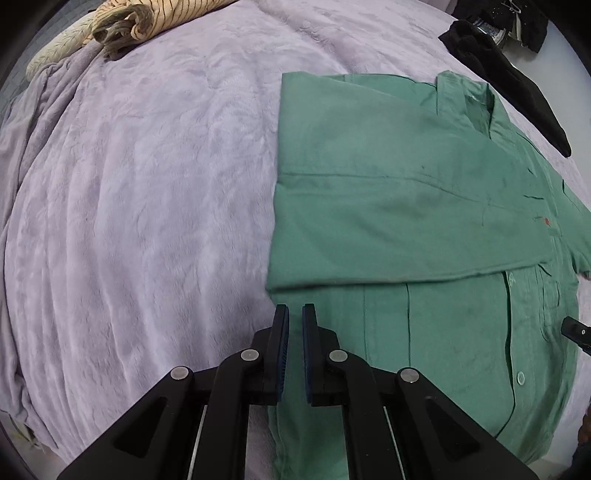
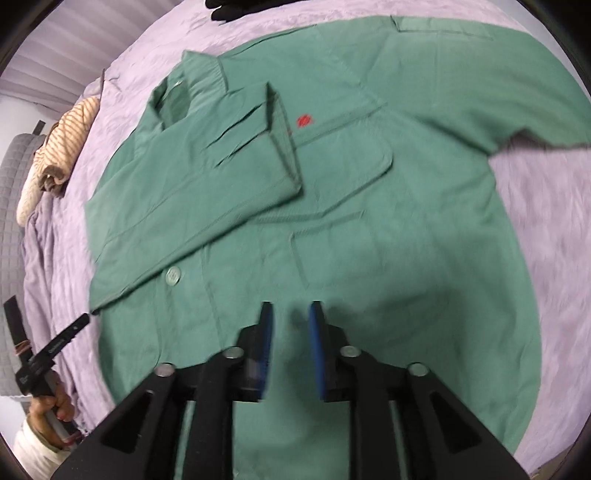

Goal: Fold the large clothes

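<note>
Lilac plush blanket (image 1: 147, 184) under a green shirt (image 2: 332, 240).

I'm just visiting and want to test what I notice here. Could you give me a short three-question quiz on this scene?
1. True or false: one sleeve of the green shirt is already folded across its front.
2. What lies at the blanket's far corner?
A. a striped beige garment
B. a red towel
C. a pair of shoes
3. Is anything between the fingers of the right gripper?

Key:
1. True: the sleeve lies across the chest, while the other sleeve is spread out.
2. A: the striped garment.
3. No: its fingers stand apart over the shirt with nothing between them. The left gripper is shut and empty.
</note>
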Demonstrator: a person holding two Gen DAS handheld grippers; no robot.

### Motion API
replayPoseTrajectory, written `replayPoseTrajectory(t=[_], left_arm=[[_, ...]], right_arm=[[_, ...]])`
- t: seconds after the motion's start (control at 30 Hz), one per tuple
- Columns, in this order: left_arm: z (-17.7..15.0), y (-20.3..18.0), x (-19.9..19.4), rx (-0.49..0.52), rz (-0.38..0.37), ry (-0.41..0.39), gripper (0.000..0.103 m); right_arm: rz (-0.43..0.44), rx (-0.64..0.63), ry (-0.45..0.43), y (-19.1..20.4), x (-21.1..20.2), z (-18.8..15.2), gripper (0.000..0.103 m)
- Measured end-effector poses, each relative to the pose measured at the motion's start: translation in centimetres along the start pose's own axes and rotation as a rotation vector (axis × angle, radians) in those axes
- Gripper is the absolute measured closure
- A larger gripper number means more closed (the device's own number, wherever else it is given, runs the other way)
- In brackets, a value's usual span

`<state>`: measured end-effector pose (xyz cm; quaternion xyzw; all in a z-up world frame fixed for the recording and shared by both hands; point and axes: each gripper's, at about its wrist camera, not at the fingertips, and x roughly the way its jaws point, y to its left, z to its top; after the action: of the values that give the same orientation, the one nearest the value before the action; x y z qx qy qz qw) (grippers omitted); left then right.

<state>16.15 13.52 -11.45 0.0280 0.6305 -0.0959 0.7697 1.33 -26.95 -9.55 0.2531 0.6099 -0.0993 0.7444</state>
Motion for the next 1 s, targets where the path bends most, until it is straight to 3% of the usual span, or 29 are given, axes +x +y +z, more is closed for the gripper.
replayPoseTrajectory(t=[0.07, 0.2, 0.23, 0.27, 0.3, 0.33, 0.4, 0.5, 0.63, 0.9, 1.0], left_arm=[[-1.2, -0.8, -0.9, 0.017, -0.003, 0.003, 0.096], [-3.4, -1.9, -3.0, 0.041, 0.009, 0.013, 0.095], [-3.8, -2.0, -3.4, 0.034, 0.012, 0.019, 0.075], [-4.1, -2.0, -3.9, 0.025, 0.014, 0.017, 0.029], [-4.5, -1.9, -4.4, 0.011, 0.023, -0.001, 0.007], [-4.9, -1.5, -5.3, -0.003, 0.047, -0.045, 0.001], [-5.0, -1.1, -6.1, 0.005, 0.057, -0.069, 0.001], [-4.6, -0.2, -6.0, -0.019, 0.045, -0.053, 0.001], [-3.5, 1.4, -5.6, -0.079, 0.059, -0.025, 0.001], [-3.6, 0.6, -6.7, -0.080, 0.031, 0.001, 0.001], [-2.8, 1.0, -6.6, -0.094, 0.079, -0.021, 0.001]], right_arm=[[0.021, -0.010, 0.007, 0.4, -1.0, -1.5, 0.052], [0.041, -0.015, 0.024, 2.2, -1.3, -2.6, 0.048], [0.046, -0.012, 0.027, 2.3, -1.6, -3.1, 0.046], [0.051, -0.014, 0.028, 2.5, -1.9, -3.5, 0.044], [0.056, -0.015, 0.024, 2.7, -2.2, -3.8, 0.042], [0.060, -0.015, 0.024, 2.9, -2.4, -4.1, 0.042], [0.065, -0.011, 0.028, 3.2, -2.6, -4.5, 0.042], [0.071, -0.008, 0.032, 3.6, -2.8, -4.9, 0.034], [0.072, -0.008, 0.029, 3.9, -3.3, -5.3, 0.033], [0.084, 0.019, -0.009, 3.3, -5.4, -5.4, 0.027], [0.090, 0.036, -0.019, 2.6, -6.2, -5.4, 0.027]])
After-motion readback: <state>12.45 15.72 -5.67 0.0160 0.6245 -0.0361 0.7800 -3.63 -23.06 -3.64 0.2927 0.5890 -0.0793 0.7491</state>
